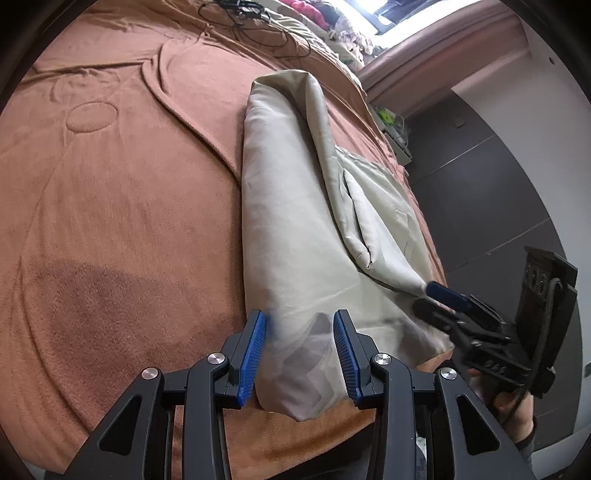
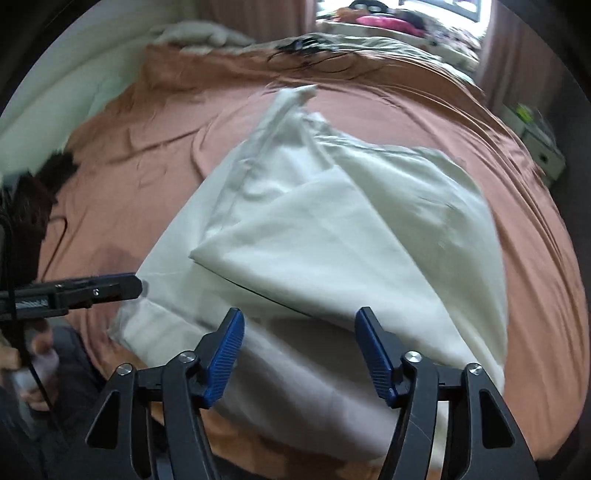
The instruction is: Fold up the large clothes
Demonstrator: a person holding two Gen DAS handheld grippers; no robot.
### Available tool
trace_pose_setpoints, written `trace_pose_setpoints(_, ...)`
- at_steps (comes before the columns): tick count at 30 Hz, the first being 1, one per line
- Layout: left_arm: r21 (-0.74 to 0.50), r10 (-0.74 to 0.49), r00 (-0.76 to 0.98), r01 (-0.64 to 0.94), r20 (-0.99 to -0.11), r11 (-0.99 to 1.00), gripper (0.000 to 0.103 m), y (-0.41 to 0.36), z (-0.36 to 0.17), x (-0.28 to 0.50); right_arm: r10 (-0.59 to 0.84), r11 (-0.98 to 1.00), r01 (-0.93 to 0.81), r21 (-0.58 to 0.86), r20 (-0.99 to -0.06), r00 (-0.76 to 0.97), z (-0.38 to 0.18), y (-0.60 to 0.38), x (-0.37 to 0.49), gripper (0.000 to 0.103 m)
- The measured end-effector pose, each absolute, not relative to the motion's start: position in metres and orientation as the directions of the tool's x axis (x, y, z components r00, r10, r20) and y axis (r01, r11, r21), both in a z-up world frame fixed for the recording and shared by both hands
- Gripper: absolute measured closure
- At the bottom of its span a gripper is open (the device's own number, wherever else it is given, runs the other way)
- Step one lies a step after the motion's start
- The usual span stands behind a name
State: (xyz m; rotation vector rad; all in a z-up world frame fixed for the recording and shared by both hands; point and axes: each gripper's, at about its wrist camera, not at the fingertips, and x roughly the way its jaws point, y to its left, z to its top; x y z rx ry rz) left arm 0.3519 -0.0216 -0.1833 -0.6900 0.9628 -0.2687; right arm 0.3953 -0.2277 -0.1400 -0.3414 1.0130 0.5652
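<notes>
A wide bed (image 1: 110,192) covered in a rust-brown blanket fills both views. On its left side the blanket lies bare, with a darker patch near the front edge. Further right, a large pale grey-green garment (image 1: 295,221) lies folded lengthwise into a long strip, running from the near edge of the bed toward the far side, with a looser flap spread to its right.

The left gripper (image 1: 300,354) points down at the near end of the strip. Its blue-padded jaws are partly open with the folded cloth end between them; whether the pads press on the cloth cannot be told.

To the right, the right gripper (image 1: 437,299) hangs at the garment's near right corner. From its own camera, the right gripper (image 2: 300,354) has its jaws spread wide above the cloth, holding nothing. The person's hand (image 1: 513,402) grips its handle.

Black cables (image 1: 255,22) lie at the far end of the bed.
</notes>
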Motion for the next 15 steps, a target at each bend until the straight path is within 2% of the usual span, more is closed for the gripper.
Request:
trace_pose_setpoints(2, -0.657, -0.505, 0.559, -0.098, -0.658, 0.748, 0.063, -0.019, -0.185, 0.352, 0.277, 0.78, -0.624, -0.04, -0.872, 0.403, -0.144, -0.212, 0.396, 0.028)
trace_pose_setpoints(8, -0.675, -0.506, 0.565, -0.129, -0.652, 0.726, 0.063, -0.015, -0.188, 0.351, 0.263, 0.729, -0.68, -0.085, -0.882, 0.392, -0.158, -0.186, 0.401, 0.029)
trace_pose_setpoints(11, -0.683, -0.508, 0.567, -0.139, -0.648, 0.717, 0.063, -0.016, -0.189, 0.35, 0.266, 0.738, -0.67, -0.085, -0.875, 0.404, -0.16, -0.187, 0.41, 0.061)
trace_pose_setpoints(12, -0.681, -0.506, 0.566, -0.141, -0.651, 0.719, 0.063, -0.017, -0.19, 0.351, 0.278, 0.735, -0.675, -0.064, -0.879, 0.387, -0.16, -0.187, 0.412, 0.08)
trace_pose_setpoints(15, -0.67, -0.501, 0.559, -0.137, -0.661, 0.73, 0.063, -0.02, -0.19, 0.352, 0.272, 0.733, -0.674, -0.09, -0.87, 0.412, -0.149, -0.187, 0.416, 0.095)
